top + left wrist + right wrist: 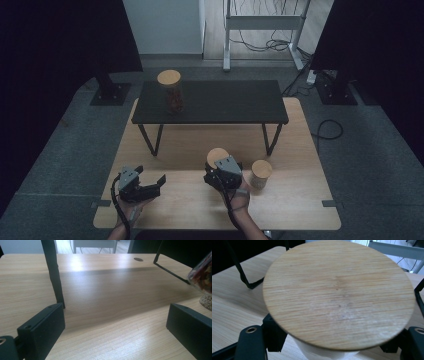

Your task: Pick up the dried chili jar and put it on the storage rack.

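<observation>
My right gripper [223, 171] clenches a bamboo-lidded jar [338, 293], seemingly just off the wooden table [300, 200]; left gripper [150, 185] gapes empty; next, I judge, carrying it steadily to the black shelf [225, 100].

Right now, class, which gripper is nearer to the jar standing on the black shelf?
Left. The left gripper sits below-left of the jar on the shelf; the right gripper, holding another jar, is farther right.

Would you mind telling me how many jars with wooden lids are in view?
3: one on the black shelf at its left end, one held in the right tongs, one standing just right of it.
</observation>
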`<control>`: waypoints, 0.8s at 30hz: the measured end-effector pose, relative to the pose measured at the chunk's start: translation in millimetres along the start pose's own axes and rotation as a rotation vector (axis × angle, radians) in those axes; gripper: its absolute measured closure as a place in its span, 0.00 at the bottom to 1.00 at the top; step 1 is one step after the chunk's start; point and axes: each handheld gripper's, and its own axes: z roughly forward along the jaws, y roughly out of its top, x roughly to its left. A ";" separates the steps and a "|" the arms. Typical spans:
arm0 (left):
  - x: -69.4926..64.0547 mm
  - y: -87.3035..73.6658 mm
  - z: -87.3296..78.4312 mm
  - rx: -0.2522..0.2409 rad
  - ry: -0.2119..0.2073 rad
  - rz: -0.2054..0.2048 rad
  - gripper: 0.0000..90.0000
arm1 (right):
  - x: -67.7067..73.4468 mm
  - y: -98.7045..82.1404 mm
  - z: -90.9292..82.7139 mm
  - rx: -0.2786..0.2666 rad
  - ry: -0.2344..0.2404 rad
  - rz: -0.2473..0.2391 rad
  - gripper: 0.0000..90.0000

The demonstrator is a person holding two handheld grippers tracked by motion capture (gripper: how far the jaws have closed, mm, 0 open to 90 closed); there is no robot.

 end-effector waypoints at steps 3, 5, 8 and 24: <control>0.1 -0.1 0.3 0.001 -0.001 0.000 0.02 | -0.5 2.3 -4.3 -0.013 0.002 -0.002 0.28; 0.3 -0.1 0.4 0.001 -0.001 -0.001 0.02 | -0.8 4.1 -6.6 -0.020 0.001 -0.004 0.28; 0.3 0.2 0.3 0.002 -0.002 0.001 0.02 | -0.9 6.5 -8.9 -0.027 -0.003 -0.014 0.28; 1.8 0.4 1.1 0.009 0.000 -0.001 0.02 | -1.6 16.8 -18.8 -0.051 -0.022 -0.031 0.28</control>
